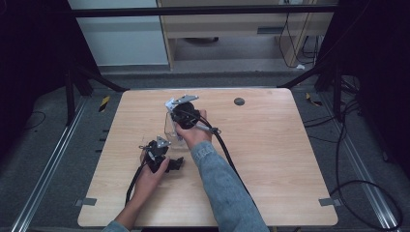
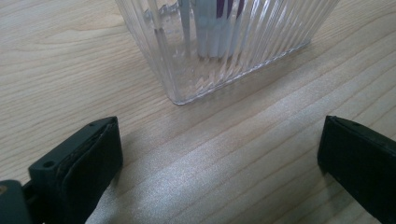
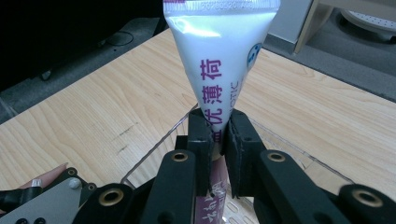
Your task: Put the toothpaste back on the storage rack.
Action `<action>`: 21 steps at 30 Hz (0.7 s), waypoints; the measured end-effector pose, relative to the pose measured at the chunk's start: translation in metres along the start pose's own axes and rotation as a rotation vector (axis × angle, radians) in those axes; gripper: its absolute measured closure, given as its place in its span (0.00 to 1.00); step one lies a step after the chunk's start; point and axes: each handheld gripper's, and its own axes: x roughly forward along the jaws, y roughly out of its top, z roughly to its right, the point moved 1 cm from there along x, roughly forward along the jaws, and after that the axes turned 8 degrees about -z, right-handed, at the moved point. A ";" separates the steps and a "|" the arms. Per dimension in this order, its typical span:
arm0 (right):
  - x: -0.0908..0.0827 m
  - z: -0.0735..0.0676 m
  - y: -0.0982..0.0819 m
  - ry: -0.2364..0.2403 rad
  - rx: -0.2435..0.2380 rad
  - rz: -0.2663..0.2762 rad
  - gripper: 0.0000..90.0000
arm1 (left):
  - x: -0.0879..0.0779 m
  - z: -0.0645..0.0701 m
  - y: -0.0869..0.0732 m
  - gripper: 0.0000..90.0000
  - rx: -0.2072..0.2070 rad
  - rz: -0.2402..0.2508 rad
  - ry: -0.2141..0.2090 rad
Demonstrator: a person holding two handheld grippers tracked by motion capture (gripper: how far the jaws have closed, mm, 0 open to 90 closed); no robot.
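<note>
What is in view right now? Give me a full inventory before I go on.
toothpaste tube: one, white with purple lettering, upright, clamped by the right hand-held gripper over the clear container.
clear ribbed container: one, transparent, standing on the table just ahead of the left hand-held gripper.
round dark disc: one, black, far side of the table, apart from the rest.
table: one, light wood.
left hand-held gripper: one, black, jaws wide apart, nothing between them.
right hand-held gripper: one, black, shut on the tube.
person's sleeve: grey, right forearm.
</note>
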 end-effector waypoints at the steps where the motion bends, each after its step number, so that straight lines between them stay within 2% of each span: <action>1: 0.001 0.000 0.000 0.001 0.003 -0.004 0.90 | 0.000 0.000 0.000 0.00 0.000 0.000 0.000; 9: 0.002 0.001 0.001 0.003 0.002 -0.007 0.90 | 0.000 0.000 0.000 0.00 0.000 0.001 -0.001; 21: 0.009 0.007 0.006 0.016 0.027 -0.016 0.89 | 0.000 0.000 0.000 0.00 -0.001 0.001 0.000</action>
